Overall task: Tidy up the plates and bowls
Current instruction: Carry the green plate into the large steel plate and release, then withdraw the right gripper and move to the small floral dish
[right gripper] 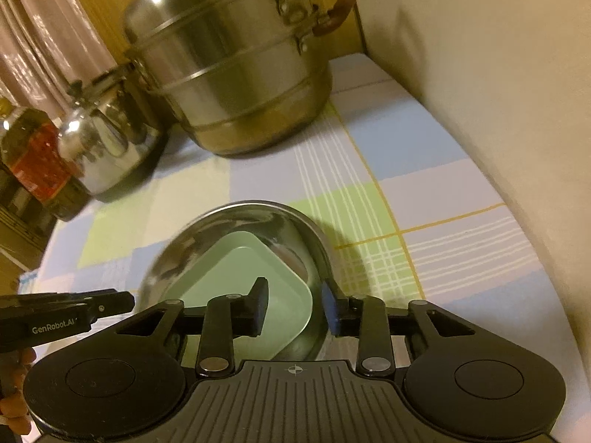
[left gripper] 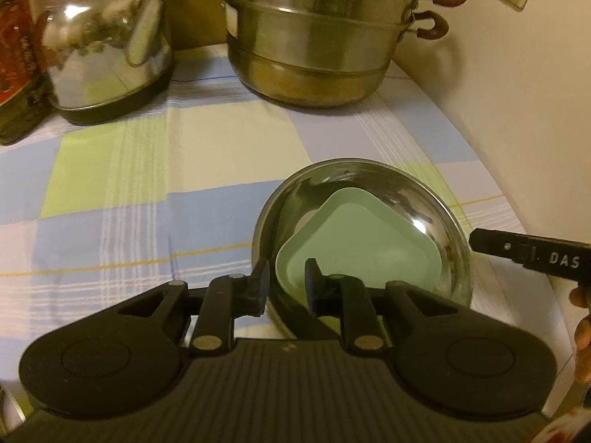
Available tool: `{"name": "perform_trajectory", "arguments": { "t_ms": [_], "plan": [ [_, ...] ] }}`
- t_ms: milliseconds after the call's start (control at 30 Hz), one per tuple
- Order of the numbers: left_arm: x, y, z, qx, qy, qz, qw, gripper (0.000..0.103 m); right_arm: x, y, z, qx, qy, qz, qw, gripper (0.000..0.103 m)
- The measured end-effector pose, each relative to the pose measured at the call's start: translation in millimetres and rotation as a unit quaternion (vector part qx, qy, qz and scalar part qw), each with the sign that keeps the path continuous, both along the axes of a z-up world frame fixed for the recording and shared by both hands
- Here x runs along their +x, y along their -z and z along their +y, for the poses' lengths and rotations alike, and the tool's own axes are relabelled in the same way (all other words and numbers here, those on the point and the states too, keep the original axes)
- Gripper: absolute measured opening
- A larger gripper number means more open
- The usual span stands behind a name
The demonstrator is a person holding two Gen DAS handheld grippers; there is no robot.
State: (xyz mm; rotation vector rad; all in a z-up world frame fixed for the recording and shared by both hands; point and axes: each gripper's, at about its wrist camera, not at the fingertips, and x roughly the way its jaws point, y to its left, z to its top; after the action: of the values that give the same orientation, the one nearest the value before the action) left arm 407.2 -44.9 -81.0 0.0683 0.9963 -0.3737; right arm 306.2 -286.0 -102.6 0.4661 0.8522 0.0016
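Observation:
A steel bowl (left gripper: 424, 199) sits on the checked cloth with a pale green square plate (left gripper: 354, 243) lying inside it. My left gripper (left gripper: 286, 288) straddles the bowl's near-left rim and the plate's edge, one finger outside the bowl and one on the plate; the jaws stand a little apart. In the right wrist view the same bowl (right gripper: 236, 217) and plate (right gripper: 236, 269) lie under my right gripper (right gripper: 295, 306), whose jaws are open across the bowl's right rim and the plate's edge. Each gripper's body shows in the other's view.
A large steel steamer pot (left gripper: 314, 37) stands at the back, a steel kettle (left gripper: 107, 48) to its left and an oil bottle (left gripper: 14, 55) at far left. A cream wall (left gripper: 498, 92) borders the table on the right.

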Motion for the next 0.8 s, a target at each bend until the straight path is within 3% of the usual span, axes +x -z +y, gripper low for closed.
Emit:
{"name": "perform_trajectory", "arguments": {
  "t_ms": [267,467,800],
  "plan": [
    [-58.5,-33.5,17.2,0.007,-0.014,-0.024,0.9996,0.019,-46.9,-26.2,-6.6,0.030,-0.017,-0.031,0.999,0.040],
    [-108.8,-54.2,26.1,-0.003,-0.041,-0.032,0.9986,0.021,-86.3,-40.2,-3.9,0.039,-0.047,-0.043,0.997,0.051],
    [-188.2,-62.0,29.9,0.001,-0.069,-0.029,0.9972,0.021,-144.6,-44.7,6.6,0.049,-0.087,-0.040,0.994,0.057]
  ]
}}
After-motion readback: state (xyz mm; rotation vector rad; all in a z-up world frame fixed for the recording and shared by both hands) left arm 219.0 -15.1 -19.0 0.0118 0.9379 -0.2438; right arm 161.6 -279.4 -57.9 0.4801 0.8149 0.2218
